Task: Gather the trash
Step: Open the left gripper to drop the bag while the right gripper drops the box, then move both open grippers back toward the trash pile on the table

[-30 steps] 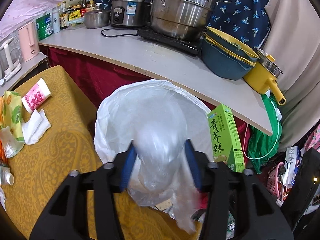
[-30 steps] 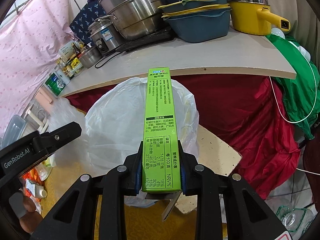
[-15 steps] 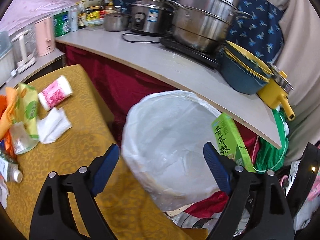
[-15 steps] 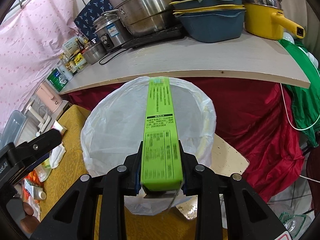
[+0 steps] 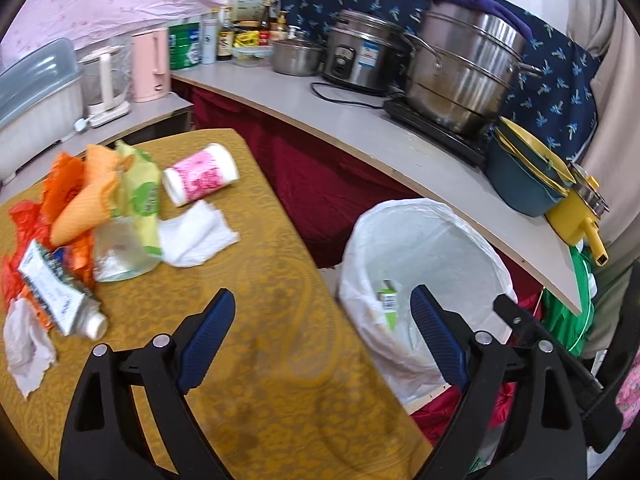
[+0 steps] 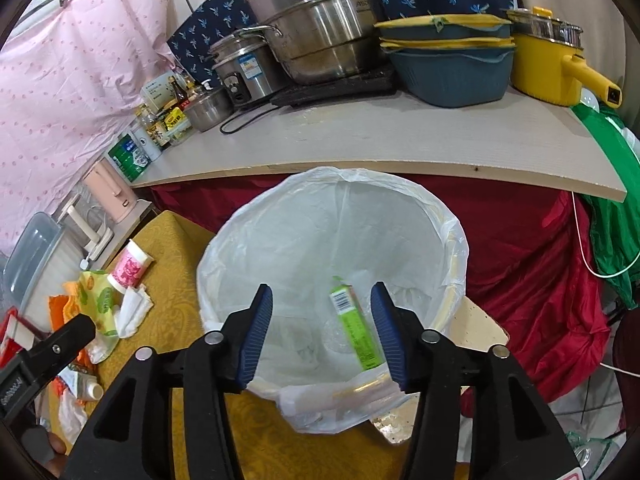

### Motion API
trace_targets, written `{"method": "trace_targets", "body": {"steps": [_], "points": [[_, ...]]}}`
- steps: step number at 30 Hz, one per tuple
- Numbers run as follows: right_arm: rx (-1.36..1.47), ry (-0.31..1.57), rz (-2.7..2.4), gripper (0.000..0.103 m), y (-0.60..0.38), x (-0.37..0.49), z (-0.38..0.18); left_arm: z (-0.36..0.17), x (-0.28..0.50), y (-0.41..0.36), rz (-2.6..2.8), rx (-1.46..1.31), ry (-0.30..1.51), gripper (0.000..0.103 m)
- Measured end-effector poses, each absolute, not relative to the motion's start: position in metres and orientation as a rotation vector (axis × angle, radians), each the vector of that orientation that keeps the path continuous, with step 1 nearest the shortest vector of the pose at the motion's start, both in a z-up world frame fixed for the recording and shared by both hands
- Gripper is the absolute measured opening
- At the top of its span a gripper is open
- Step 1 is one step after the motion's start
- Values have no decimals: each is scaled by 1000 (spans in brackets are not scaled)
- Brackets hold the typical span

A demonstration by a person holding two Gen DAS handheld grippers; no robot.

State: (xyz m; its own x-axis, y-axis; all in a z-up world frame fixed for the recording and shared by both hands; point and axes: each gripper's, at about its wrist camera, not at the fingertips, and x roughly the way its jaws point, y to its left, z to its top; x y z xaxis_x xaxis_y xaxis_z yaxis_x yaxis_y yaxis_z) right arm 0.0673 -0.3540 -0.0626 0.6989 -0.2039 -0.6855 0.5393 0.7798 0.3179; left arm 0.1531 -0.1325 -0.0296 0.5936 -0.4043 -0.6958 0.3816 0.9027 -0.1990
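1. The right gripper (image 6: 322, 334) hangs over the white-lined bin (image 6: 448, 236); its jaws are opening and nothing is pressed between them. The green box (image 6: 354, 330) lies loose inside the bin, leaning against the liner.
2. The left gripper (image 5: 320, 338) hovers above the yellow tablecloth (image 5: 280, 380), its jaws opening wide and empty.
3. The remaining trash sits together at the far left of the table: a pink paper cup (image 5: 200, 179) on its side, a white tissue (image 5: 194, 236), a clear plastic bag (image 5: 122, 252), a green and yellow wrapper (image 5: 140, 192), orange wrappers (image 5: 68, 200), a tube (image 5: 60, 292) and a crumpled paper (image 5: 24, 352).
4. Likely risk: the cup lies on its side near the table's edge, so a glancing touch could roll it off.
5. The wrappers, bag and tube overlap, so a pinch on one may drag or scatter the others.
6. The tissue and plastic bag are thin and limp; the jaws could close flat on the cloth and miss them, or snag the tablecloth.
7. The liner rim looks loosely draped, so a brushing gripper might pull it into the bin.
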Motion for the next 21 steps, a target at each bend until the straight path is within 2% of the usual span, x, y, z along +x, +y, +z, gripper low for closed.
{"method": "trace_targets", "body": {"steps": [5,21], "points": [[514,665,-406,60,-333,66,-48,-25,144,-102,-414,-38,800,87],[404,700,-214,63,-227,87,-26,-22,119,25,-233,-147,795,90]]}}
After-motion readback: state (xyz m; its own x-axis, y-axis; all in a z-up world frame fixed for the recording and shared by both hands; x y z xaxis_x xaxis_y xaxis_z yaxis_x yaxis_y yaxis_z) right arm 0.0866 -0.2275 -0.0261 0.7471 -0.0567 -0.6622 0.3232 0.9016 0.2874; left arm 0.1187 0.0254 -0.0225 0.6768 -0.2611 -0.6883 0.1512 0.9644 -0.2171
